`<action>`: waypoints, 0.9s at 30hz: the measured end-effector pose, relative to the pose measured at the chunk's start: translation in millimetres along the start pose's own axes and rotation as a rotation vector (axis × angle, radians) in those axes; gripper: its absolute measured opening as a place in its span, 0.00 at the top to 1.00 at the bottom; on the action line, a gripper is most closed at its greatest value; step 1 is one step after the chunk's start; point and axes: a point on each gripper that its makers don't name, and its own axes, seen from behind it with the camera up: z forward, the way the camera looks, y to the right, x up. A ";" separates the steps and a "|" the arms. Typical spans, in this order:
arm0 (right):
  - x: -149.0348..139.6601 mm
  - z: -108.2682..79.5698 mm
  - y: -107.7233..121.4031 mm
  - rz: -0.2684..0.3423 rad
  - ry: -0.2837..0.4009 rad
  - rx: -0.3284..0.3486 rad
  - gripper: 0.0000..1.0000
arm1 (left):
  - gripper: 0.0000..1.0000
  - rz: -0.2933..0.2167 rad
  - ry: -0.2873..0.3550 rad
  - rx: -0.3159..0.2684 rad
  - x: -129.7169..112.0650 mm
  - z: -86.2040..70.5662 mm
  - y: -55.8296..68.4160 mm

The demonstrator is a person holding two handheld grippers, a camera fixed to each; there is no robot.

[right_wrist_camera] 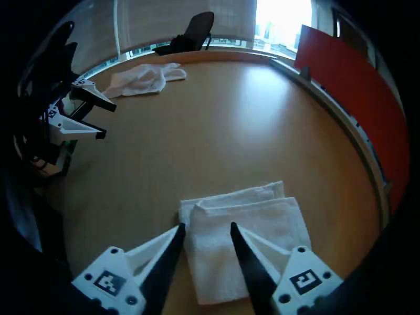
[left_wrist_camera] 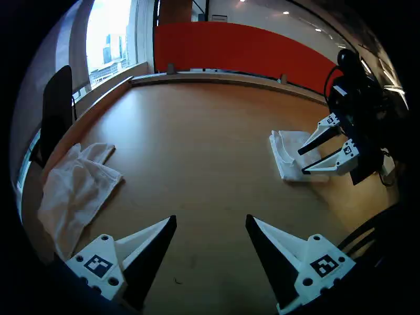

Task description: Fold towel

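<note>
You are getting blown-out daylight from the window [left_wrist_camera: 107,31], sheen spreading across the table [left_wrist_camera: 210,136], while the fisheye is bending dim edges.

The left gripper [left_wrist_camera: 210,217] has two pointy fingers [left_wrist_camera: 149,247]. They are white on the outside and black on the inside. Each finger has a small black-and-white square marker [left_wrist_camera: 98,264] with little round holes [left_wrist_camera: 105,238] around it. The right gripper [right_wrist_camera: 207,224] looks just the same. In the left gripper view it has a chunky black body [left_wrist_camera: 362,100] and a thin black cable [left_wrist_camera: 327,79].
</note>
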 end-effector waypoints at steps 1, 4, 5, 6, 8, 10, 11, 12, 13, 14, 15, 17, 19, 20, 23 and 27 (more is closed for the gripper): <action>-1.0 -0.9 0.2 0.002 0.001 -0.003 0.22 | 0.02 -0.001 0.000 0.000 0.1 -0.2 0.0; -3.6 -3.5 1.3 0.009 0.005 -0.014 0.20 | 0.02 -0.003 0.002 0.001 0.5 -0.7 0.0; -4.4 -4.3 2.0 0.012 0.007 -0.020 0.20 | 0.02 -0.003 0.002 0.002 0.7 -0.8 0.1; -5.2 -5.2 2.6 0.015 0.009 -0.025 0.20 | 0.02 -0.003 0.003 0.003 0.8 -0.9 0.2; -7.9 -7.2 3.8 0.023 0.010 -0.035 0.20 | 0.02 -0.003 0.005 0.002 1.2 -1.3 1.1; -11.5 -9.1 4.7 0.033 0.010 -0.044 0.20 | 0.02 -0.002 0.006 0.002 1.5 -1.6 1.7; -13.5 -10.0 5.0 0.038 0.010 -0.048 0.20 | 0.02 -0.001 0.007 0.001 1.6 -1.7 2.0; -15.6 -10.9 5.3 0.043 0.009 -0.051 0.20 | 0.02 -0.001 0.007 0.001 1.7 -1.9 2.2; -18.2 -12.3 6.0 0.048 0.008 -0.058 0.20 | 0.02 0.000 0.008 0.001 1.9 -2.1 2.3; -20.6 -13.4 6.7 0.053 0.008 -0.064 0.20 | 0.02 0.001 0.009 0.002 2.0 -2.3 2.3; -23.1 -14.6 7.3 0.058 0.007 -0.070 0.20 | 0.02 0.001 0.010 0.002 2.2 -2.5 2.4; -29.5 -18.0 7.9 0.067 0.003 -0.082 0.20 | 0.02 0.002 0.010 0.001 2.5 -2.8 2.8; -36.3 -21.5 8.2 0.077 -0.002 -0.092 0.20 | 0.02 0.003 0.010 0.000 2.6 -3.0 3.2; -39.7 -23.1 8.3 0.081 -0.004 -0.097 0.20 | 0.02 0.004 0.010 -0.001 2.6 -3.0 3.4; -50.0 -28.4 8.3 0.098 -0.012 -0.111 0.20 | 0.02 0.008 0.010 -0.002 2.9 -3.3 4.1; -62.4 -34.7 8.3 0.122 -0.019 -0.127 0.20 | 0.02 0.013 0.011 -0.004 3.2 -4.0 4.9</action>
